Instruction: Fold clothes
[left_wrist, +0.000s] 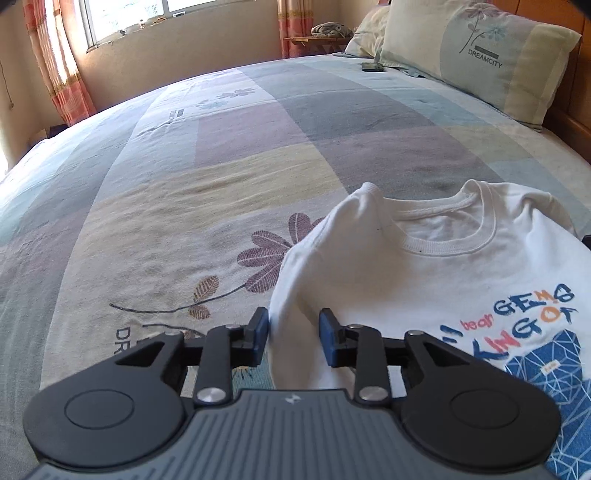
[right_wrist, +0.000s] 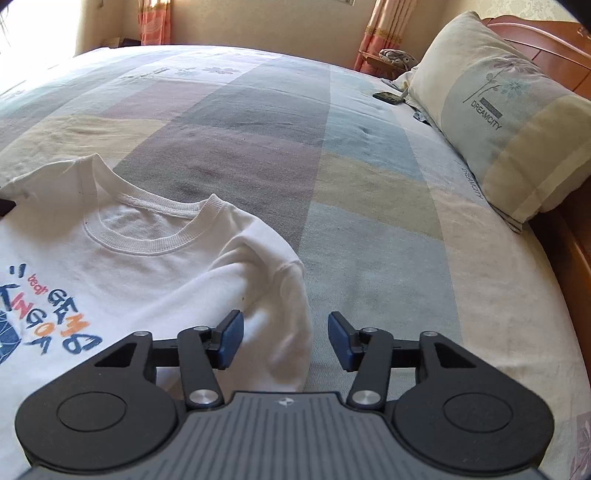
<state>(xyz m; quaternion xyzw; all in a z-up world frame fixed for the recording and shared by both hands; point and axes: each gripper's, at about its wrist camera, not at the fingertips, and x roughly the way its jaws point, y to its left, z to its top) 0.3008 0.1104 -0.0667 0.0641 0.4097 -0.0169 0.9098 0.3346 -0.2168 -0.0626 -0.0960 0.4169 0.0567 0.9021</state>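
- Left gripper, black linkage arms with blue pads, angled down over the near left edge of the white cotton T-shirt; jaws parted, folded shirt edge lying between the pads, not pinched.
- Right gripper, same build, tilted down over the shirt's right side; jaws wide apart, left pad over the folded-in sleeve, right pad over bare sheet.
- T-shirt flat, print side up, on the pastel patchwork bedsheet, near edge of the bed, collar toward the far side.
- Lower shirt hidden under both gripper bodies; blue print cut off at the frame edges.
- Small dark object near the cream "DREAMCITY" pillow, too small to identify.
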